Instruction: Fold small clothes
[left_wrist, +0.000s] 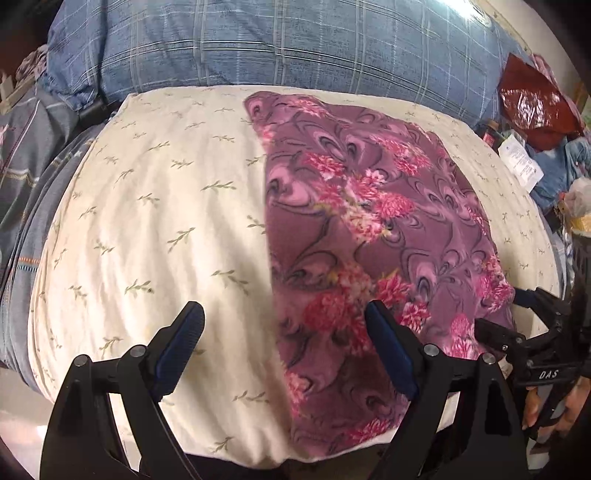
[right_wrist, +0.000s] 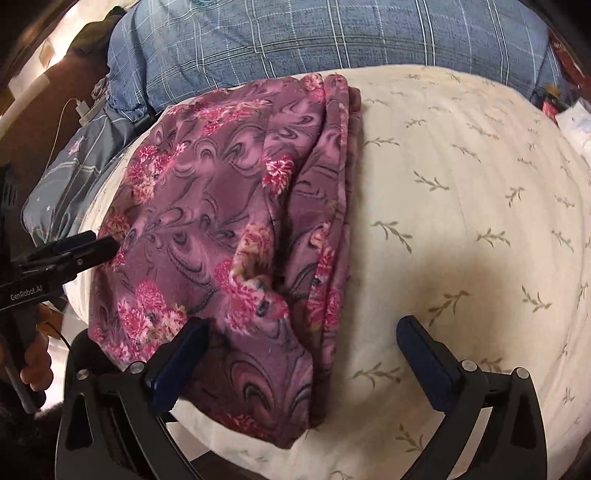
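Observation:
A purple garment with pink flowers (left_wrist: 369, 221) lies folded flat on a cream cushion with a leaf print (left_wrist: 147, 203). My left gripper (left_wrist: 286, 325) is open just above the garment's near left edge, with one fingertip over the cream cloth and the other over the garment. In the right wrist view the garment (right_wrist: 221, 221) shows stacked fold edges along its right side. My right gripper (right_wrist: 304, 338) stands wide open over the near right corner, its pads not pressing on it. Each gripper also shows in the other's view: the right gripper (left_wrist: 517, 317) and the left gripper (right_wrist: 92, 249).
A blue plaid quilt (left_wrist: 277, 48) is bunched behind the cushion. Grey star-print bedding (left_wrist: 29, 166) lies to the left. A red bag (left_wrist: 532, 99), a paper label (left_wrist: 521, 158) and clutter sit to the right. A white charger cable (right_wrist: 83, 110) lies at the far left.

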